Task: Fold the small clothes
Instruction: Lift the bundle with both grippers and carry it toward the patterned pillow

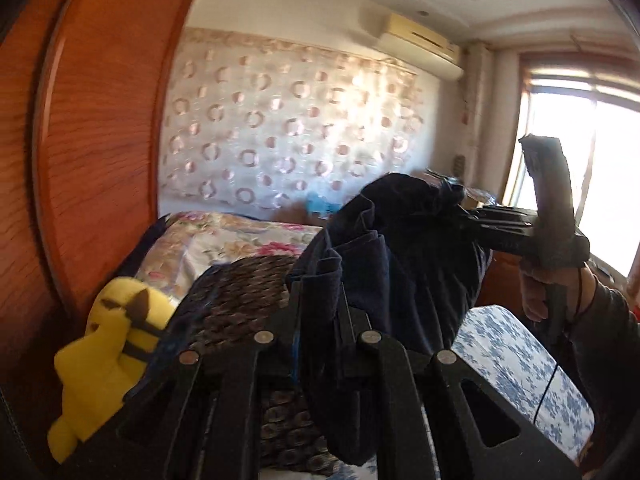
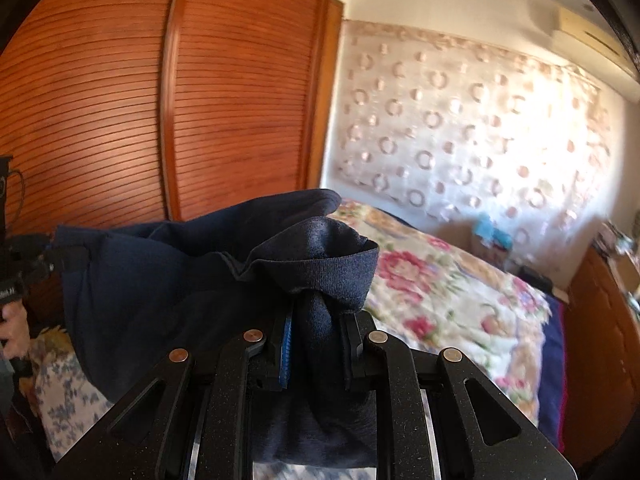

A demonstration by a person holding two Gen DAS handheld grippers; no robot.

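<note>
One dark navy knit garment (image 2: 168, 280) hangs in the air, stretched between two black two-finger grippers, each carried in a person's hand. The right gripper (image 2: 316, 336) has its jaws drawn nearly together, clamped on a bunched fold of the cloth; a blue pad shows on one finger, and the rest of the fabric spills forward and off to the left of the tool. The left gripper (image 1: 320, 280) is likewise pinched tight on another edge of the same garment, which drapes down between its fingers and billows ahead toward the other tool. From the left wrist view, one hand (image 1: 536, 292) in a dark sleeve grips the right tool's handle. Below both tools lies one bed with a floral quilt (image 2: 460, 300) and a blue-and-white flowered sheet (image 1: 516, 364). One yellow plush toy (image 1: 108, 352) sits left of the left gripper, beside a dark woven mat (image 1: 248, 292). One orange slatted wooden wardrobe (image 2: 120, 100) stands beyond.
</note>
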